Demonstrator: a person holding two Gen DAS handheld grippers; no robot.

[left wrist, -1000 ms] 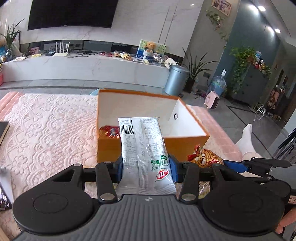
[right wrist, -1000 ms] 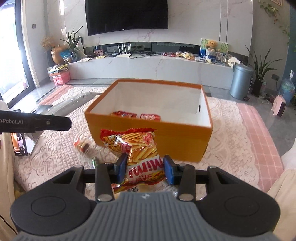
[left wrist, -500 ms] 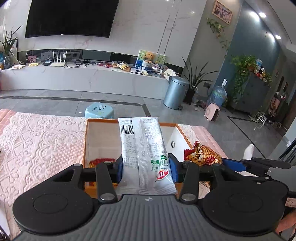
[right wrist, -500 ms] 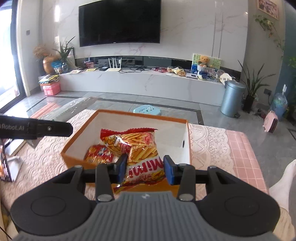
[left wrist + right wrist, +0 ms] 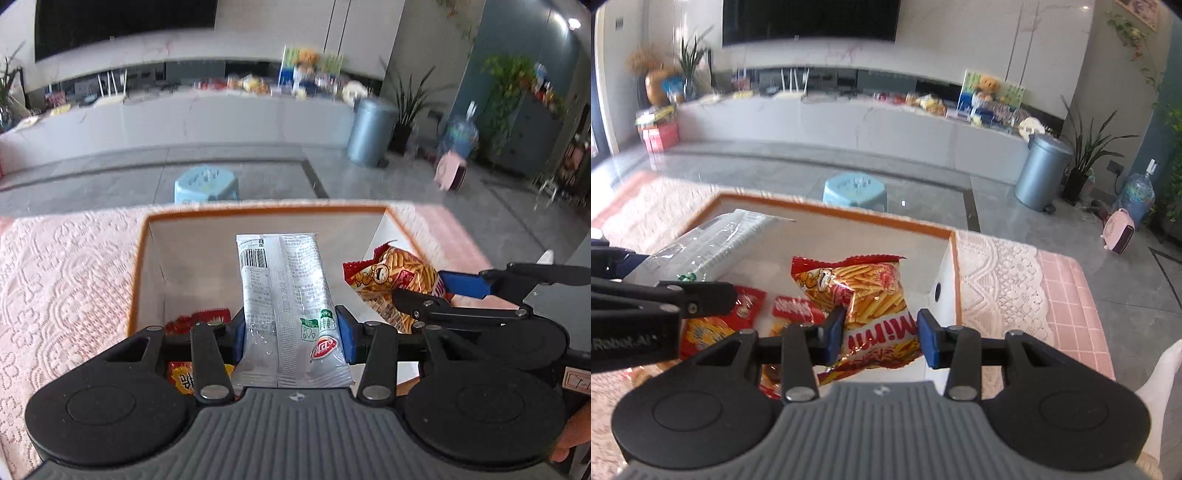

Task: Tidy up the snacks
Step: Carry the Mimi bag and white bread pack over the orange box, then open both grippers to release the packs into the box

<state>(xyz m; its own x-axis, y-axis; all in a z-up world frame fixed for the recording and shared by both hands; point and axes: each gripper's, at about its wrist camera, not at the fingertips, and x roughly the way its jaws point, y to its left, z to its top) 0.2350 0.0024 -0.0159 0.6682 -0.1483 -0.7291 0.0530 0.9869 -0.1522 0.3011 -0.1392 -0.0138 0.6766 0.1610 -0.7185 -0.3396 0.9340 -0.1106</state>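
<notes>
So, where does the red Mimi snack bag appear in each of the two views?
Left wrist view: the Mimi snack bag is right of centre, held from the side by the right gripper, over the orange box.
Right wrist view: the bag is at centre, between the blue pads.
Shared landmark: the light blue stool beyond the box.
</notes>
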